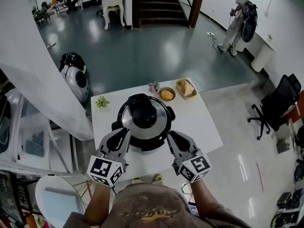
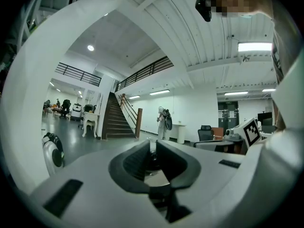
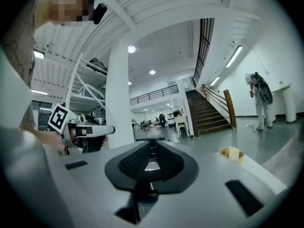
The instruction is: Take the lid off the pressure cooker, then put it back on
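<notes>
Hovering at the near side of the cooker (image 1: 146, 146), the left gripper (image 1: 125, 133) and right gripper (image 1: 167, 137) are flanking it low down, one on each side. Whether their tips are touching its wall is not showing. The cooker is sitting in the middle of the white table (image 1: 204, 127), with the lid (image 1: 124, 118) on it and a big black handle (image 1: 142, 110) crowning the lid. In both gripper views the fingers are lying almost pressed together, with only a thin slit between the pads, and they are pinching nothing.

The step in hand, I am judging, is the reach for the lid, which is not off yet. Doing it well is probably calling for wider jaws first, since pads this close are not going to take the black handle. One gripper ought to be steadying the pot by its side handle (image 1: 115, 126) while the other is closing squarely on the lid's handle. A lid like this is likely needing a turn before a lift. Lifting it straight and level is mattering too, or the pot may be sliding toward the bowl (image 1: 166, 94) and tray (image 1: 186, 88) behind it.

No brand, label or readable writing is showing on the cooker or lid. The cubes (image 1: 107, 169) are bearing only black-and-white square patterns, no letters.
</notes>
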Motion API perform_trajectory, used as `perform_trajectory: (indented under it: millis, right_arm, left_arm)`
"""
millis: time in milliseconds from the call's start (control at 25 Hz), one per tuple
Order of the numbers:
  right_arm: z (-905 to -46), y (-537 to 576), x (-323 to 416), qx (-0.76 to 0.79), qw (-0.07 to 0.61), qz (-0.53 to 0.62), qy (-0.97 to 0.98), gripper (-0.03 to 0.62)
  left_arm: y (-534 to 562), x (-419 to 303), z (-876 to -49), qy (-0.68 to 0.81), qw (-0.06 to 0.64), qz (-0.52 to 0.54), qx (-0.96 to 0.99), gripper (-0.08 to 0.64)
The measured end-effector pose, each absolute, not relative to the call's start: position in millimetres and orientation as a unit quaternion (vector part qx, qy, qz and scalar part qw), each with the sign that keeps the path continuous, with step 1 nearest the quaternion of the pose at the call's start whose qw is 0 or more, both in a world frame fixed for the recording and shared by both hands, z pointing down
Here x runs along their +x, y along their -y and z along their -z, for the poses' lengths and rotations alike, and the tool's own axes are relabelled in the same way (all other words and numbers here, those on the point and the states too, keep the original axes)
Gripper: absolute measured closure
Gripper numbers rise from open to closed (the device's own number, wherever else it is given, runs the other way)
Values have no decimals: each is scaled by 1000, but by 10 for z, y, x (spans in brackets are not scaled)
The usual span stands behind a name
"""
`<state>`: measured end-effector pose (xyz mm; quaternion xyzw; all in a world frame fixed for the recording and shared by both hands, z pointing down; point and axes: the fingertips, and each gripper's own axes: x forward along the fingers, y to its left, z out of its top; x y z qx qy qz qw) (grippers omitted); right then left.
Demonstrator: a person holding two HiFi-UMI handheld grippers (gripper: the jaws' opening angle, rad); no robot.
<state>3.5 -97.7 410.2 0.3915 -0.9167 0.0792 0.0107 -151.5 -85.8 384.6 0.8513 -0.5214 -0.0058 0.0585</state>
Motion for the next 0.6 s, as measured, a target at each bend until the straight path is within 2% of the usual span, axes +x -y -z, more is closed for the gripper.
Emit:
perform_trajectory:
  millis: [200,520,600]
  right_arm:
    - [-4073,998,-19,342,10,-88,936,458]
    - [-4062,1032,-162,272,19,-86,958,289]
    - [-4073,1053,-198,255,28,-82,963,222]
  left_arm:
    - [843,-1458,-3818,515,66,18,855,463]
    - [856,-1359,-3802,492,56,10,869,276]
    - [873,-1333,-3817,488,52,2,871,241]
